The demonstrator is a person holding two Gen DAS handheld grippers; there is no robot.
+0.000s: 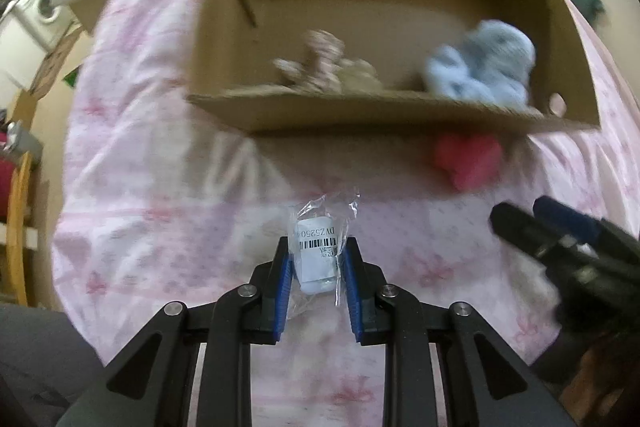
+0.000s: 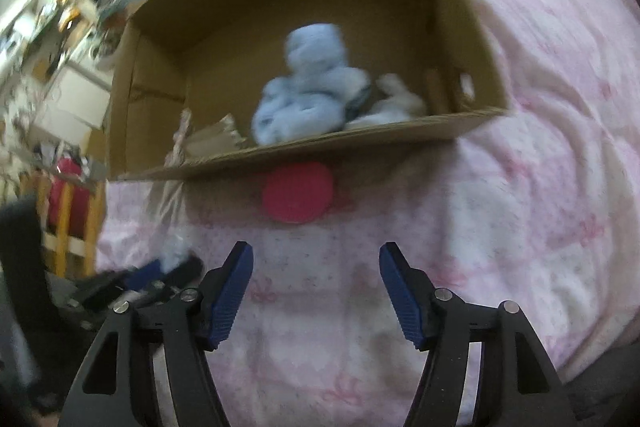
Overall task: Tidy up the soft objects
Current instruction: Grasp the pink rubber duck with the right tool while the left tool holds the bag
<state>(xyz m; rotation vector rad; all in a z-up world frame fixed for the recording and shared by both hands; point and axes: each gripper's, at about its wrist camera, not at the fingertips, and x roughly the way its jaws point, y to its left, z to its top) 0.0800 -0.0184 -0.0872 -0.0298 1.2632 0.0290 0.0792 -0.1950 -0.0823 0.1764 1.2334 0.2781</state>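
My left gripper [image 1: 316, 247] is shut on a small white item in a clear plastic bag with a barcode label [image 1: 318, 247], held above the pink bedspread. A cardboard box [image 1: 400, 111] lies ahead; inside are a light blue plush [image 1: 480, 67] and a beige patterned soft item [image 1: 320, 67]. A pink round soft object [image 1: 468, 159] lies on the bed against the box's near wall. My right gripper [image 2: 316, 259] is open and empty, facing the pink object [image 2: 298, 193] and the box [image 2: 360, 137] with the blue plush [image 2: 308, 87] and a white soft item [image 2: 396, 103].
The pink floral bedspread [image 2: 540, 167] covers the bed. A wooden chair with red fabric [image 2: 68, 195] and room clutter stand at the left. The right gripper shows at the right of the left wrist view [image 1: 520, 223]; the left one shows in the right wrist view [image 2: 176, 263].
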